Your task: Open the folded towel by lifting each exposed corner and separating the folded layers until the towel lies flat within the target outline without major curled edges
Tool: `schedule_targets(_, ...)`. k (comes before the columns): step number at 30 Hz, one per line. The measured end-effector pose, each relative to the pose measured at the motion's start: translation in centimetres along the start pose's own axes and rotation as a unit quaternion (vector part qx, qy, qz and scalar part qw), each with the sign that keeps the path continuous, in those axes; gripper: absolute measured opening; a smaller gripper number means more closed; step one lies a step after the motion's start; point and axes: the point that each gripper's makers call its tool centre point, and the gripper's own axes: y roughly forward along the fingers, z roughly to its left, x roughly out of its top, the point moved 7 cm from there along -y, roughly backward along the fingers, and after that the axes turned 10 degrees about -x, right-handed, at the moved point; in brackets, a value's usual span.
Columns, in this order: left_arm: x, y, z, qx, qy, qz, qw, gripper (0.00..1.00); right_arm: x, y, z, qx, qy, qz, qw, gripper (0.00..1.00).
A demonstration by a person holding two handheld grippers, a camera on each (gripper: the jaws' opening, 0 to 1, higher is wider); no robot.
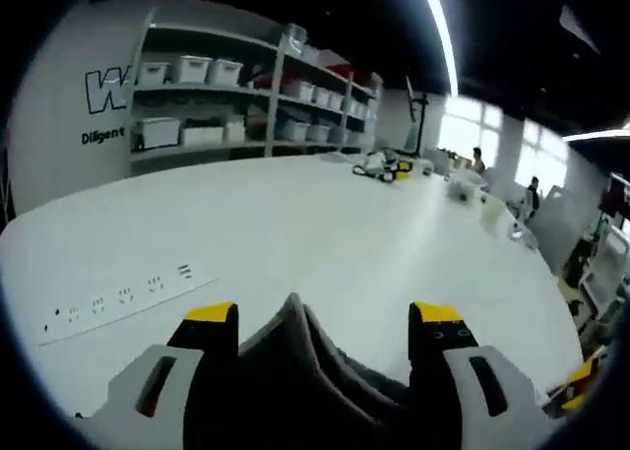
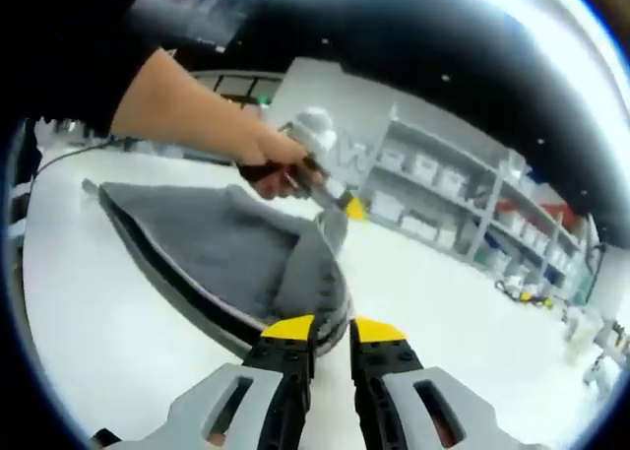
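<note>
A grey towel (image 2: 217,243) with a dark band along its near edge lies on the white table (image 2: 433,292), one end raised into a fold. My right gripper (image 2: 332,329) has its jaws almost together at that dark edge, seemingly pinching it. In the right gripper view a hand (image 2: 271,160) holds my left gripper (image 2: 340,202) just above the raised fold. In the left gripper view a peaked fold of the towel (image 1: 295,361) stands between the jaws of my left gripper (image 1: 325,317), which are wide apart and do not press it.
Shelves (image 1: 226,96) with white bins line the back wall. A row of sockets (image 1: 123,297) is set into the table (image 1: 295,224) at the left. Small yellow and black items (image 1: 384,164) lie at the far end. People stand by the windows (image 1: 477,160).
</note>
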Motion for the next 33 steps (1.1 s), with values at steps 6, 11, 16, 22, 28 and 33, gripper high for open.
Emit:
schedule_targets(6, 1.0, -0.6, -0.3, -0.001, -0.015, -0.015, 0.9998, 0.65, 0.3, 0.0, -0.6, -0.025, -0.007, -0.013, 0.9996, 0.21)
schedule_targets(11, -0.5, 0.3, -1.3, -0.034, -0.085, 0.012, 0.9957, 0.62, 0.9, -0.2, -0.8, -0.031, 0.005, -0.041, 0.9986, 0.29)
schedule_targets(16, -1.9, 1.4, -2.7, -0.046, -0.078, 0.035, 0.9953, 0.63, 0.7, -0.2, -0.7, -0.028, 0.006, -0.036, 0.9989, 0.32)
schedule_targets(22, -1.3, 2.6, -4.9, -0.081, -0.117, 0.027, 0.9895, 0.7, 0.4, -0.1, -1.2, -0.047, -0.014, -0.022, 0.9985, 0.27)
schedule_targets(28, -1.0, 3.0, -5.2, -0.077, -0.109, 0.017, 0.9909, 0.75, 0.1, 0.0, -1.6, -0.06, -0.019, -0.01, 0.9979, 0.27)
schedule_targets(33, -1.1, 3.3, -5.1, -0.072, -0.107, 0.017, 0.9915, 0.81, 0.3, -0.1, -1.6, -0.059, -0.009, -0.016, 0.9981, 0.29)
